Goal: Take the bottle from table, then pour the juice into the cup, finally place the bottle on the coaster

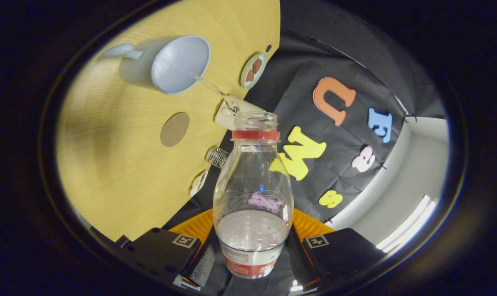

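Note:
A clear plastic bottle with a red neck ring and no cap sits between my fingers, and my gripper is shut on its lower body. Clear liquid rests in the bottle's lower part. The view is rolled, so the wooden table stands off to one side. A pale blue-grey cup with a handle stands on the table beyond the bottle's mouth, its opening facing me. A round brown coaster lies flat on the table between the cup and the bottle.
A small green dish holding reddish pieces rests near the table's far edge. A white object and a small metal clip lie along that edge. Black cloth wall hangs behind the table.

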Action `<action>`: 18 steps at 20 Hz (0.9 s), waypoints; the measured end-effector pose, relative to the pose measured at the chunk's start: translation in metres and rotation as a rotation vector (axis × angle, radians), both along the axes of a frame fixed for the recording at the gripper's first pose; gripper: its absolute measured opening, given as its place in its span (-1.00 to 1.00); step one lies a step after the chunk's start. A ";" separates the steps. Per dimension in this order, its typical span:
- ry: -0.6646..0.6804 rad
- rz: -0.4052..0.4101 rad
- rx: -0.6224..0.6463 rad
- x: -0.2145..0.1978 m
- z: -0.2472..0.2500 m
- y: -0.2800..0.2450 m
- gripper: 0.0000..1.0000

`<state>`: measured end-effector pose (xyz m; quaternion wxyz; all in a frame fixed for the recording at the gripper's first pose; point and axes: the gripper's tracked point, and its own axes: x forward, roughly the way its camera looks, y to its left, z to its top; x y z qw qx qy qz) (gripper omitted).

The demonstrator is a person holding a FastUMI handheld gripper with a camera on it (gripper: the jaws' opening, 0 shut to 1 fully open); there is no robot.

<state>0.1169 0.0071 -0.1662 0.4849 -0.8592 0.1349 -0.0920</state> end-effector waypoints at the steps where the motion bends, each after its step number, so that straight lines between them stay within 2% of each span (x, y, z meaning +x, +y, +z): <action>1: 0.001 -0.001 -0.010 0.002 0.000 -0.001 0.61; 7: 0.014 -0.008 -0.059 0.002 -0.001 0.000 0.61; 13: 0.017 0.054 -0.117 0.005 0.003 0.018 0.61; 18: 0.001 0.048 -0.184 0.003 0.009 0.022 0.61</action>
